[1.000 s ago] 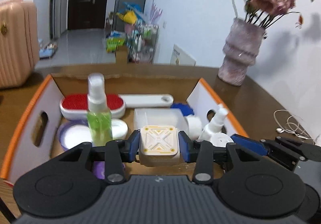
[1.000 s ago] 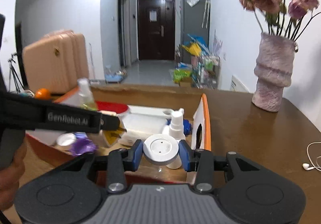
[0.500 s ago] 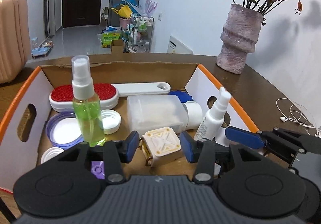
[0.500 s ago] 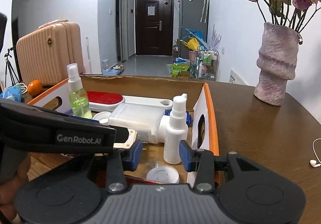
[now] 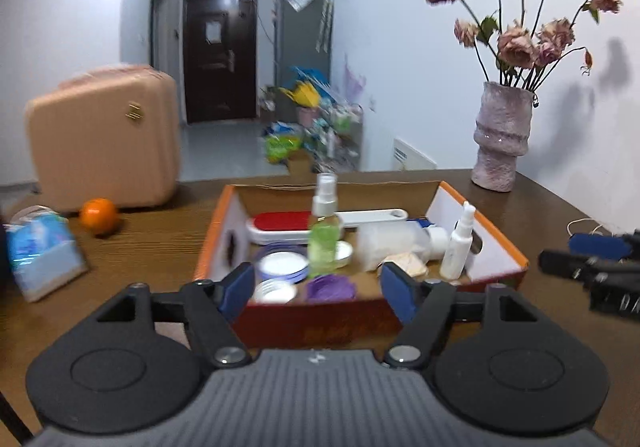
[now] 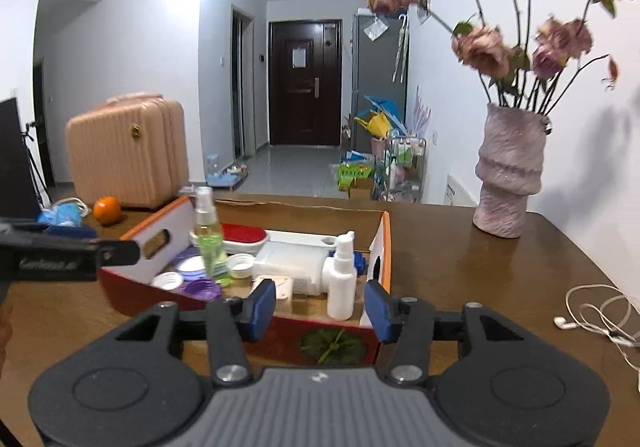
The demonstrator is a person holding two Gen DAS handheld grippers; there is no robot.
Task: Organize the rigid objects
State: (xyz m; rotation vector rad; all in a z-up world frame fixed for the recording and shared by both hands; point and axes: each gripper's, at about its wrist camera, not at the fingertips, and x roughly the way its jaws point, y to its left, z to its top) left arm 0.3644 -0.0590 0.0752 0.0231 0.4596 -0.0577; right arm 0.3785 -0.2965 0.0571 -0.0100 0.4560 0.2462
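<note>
An orange-rimmed cardboard box (image 5: 498,237) (image 6: 386,243) sits on the brown table. It holds a green spray bottle (image 5: 325,237) (image 6: 208,239), a white spray bottle (image 5: 459,247) (image 6: 342,283), a clear plastic container (image 5: 390,243), a red brush (image 5: 280,225), a cream square box (image 5: 404,263), round lids and a purple lid (image 5: 330,287). My left gripper (image 5: 316,293) is open and empty, pulled back in front of the box. My right gripper (image 6: 320,305) is open and empty at the box's near right corner.
A pink vase with dried roses (image 5: 502,143) (image 6: 508,179) stands at the back right. White earphones (image 6: 592,315) lie at the right. An orange (image 5: 98,215), a tissue pack (image 5: 42,251) and a pink suitcase (image 5: 104,143) are at the left.
Both grippers opened and let go of the cream square box and the round white lid, which lie in the box. Both then pulled back and up from the box.
</note>
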